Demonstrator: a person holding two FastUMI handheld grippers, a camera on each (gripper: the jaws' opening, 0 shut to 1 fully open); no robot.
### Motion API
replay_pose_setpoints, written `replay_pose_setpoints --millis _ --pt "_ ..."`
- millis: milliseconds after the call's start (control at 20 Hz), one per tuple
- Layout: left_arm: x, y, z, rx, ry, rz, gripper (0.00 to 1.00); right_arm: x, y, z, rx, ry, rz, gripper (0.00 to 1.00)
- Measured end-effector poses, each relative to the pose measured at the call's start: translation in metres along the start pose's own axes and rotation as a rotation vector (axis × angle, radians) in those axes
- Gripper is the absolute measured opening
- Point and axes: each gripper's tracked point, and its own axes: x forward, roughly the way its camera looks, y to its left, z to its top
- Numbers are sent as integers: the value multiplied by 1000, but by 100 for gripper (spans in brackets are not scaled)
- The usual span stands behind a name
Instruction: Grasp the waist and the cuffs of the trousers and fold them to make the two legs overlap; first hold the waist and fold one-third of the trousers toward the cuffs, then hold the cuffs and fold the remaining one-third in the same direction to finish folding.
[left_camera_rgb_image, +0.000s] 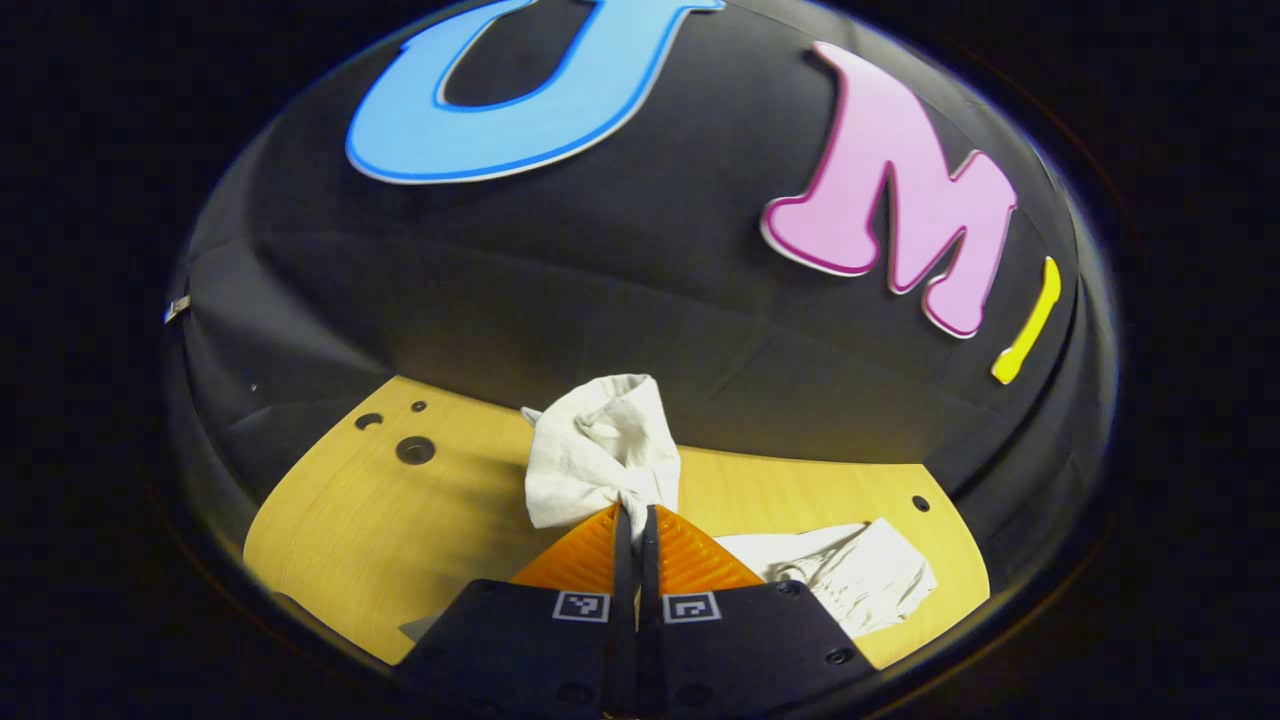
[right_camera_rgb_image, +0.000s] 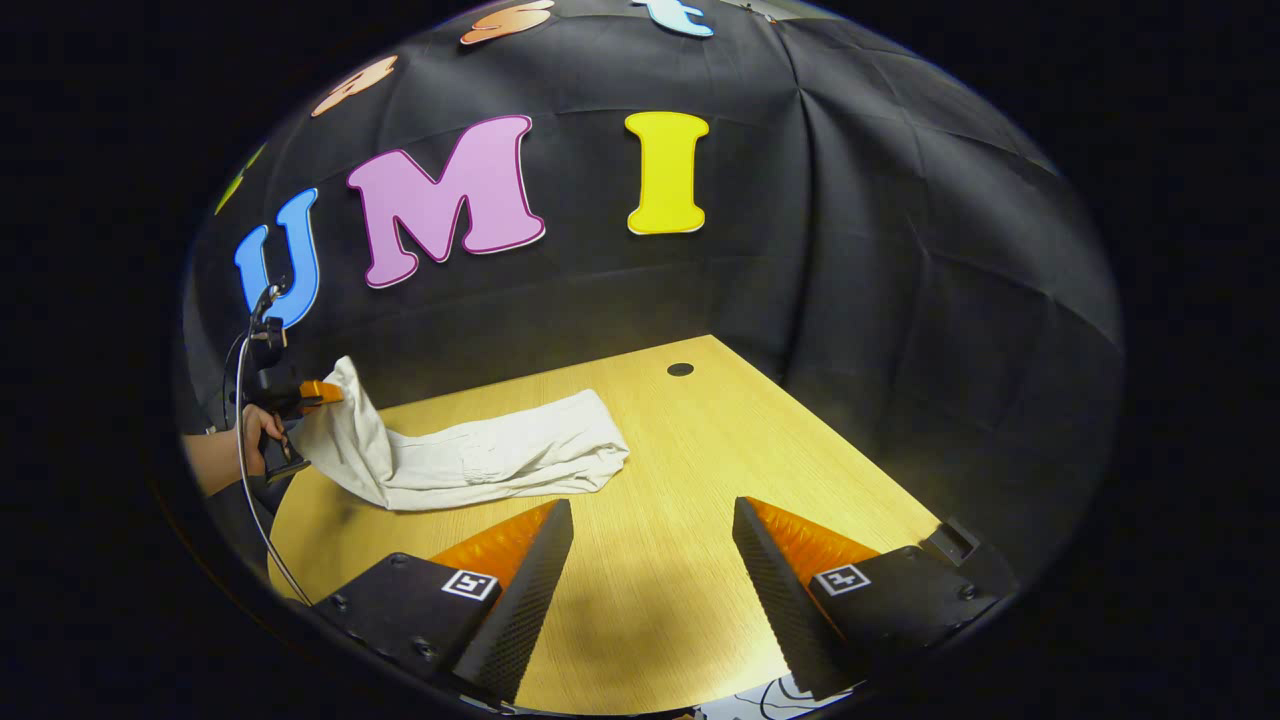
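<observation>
Cream-white trousers (right_camera_rgb_image: 500, 455) lie across the wooden table (right_camera_rgb_image: 700, 560) in the right gripper view, one end lifted at the left. My left gripper (left_camera_rgb_image: 634, 512) is shut on that raised end of the trousers (left_camera_rgb_image: 600, 455), which bunches up above its fingertips; the rest of the cloth trails down to the right on the table. The right gripper view also shows the left gripper (right_camera_rgb_image: 318, 392), held by a hand (right_camera_rgb_image: 255, 430), at the far left. My right gripper (right_camera_rgb_image: 650, 520) is open above bare table, a short way in front of the trousers' free end.
The table (left_camera_rgb_image: 400, 520) has small round holes at its far left and a grommet hole (right_camera_rgb_image: 680, 369) near its far corner. The black booth wall closes in behind and to the right. A cable (right_camera_rgb_image: 245, 480) hangs from the left gripper.
</observation>
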Motion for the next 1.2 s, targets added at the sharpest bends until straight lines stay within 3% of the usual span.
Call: replay_pose_setpoints --millis 350,750,1050,1200 --pt "14 -125 19 34 -22 -128 5 20 -21 12 41 -14 5 99" --pt "32 -257 -7 113 0 -250 5 44 -48 23 80 -11 37 99" --pt "41 -322 -43 133 54 -311 5 56 -62 33 69 -12 62 99" --pt "49 -333 -65 135 94 -303 5 57 -64 34 56 -15 82 99"
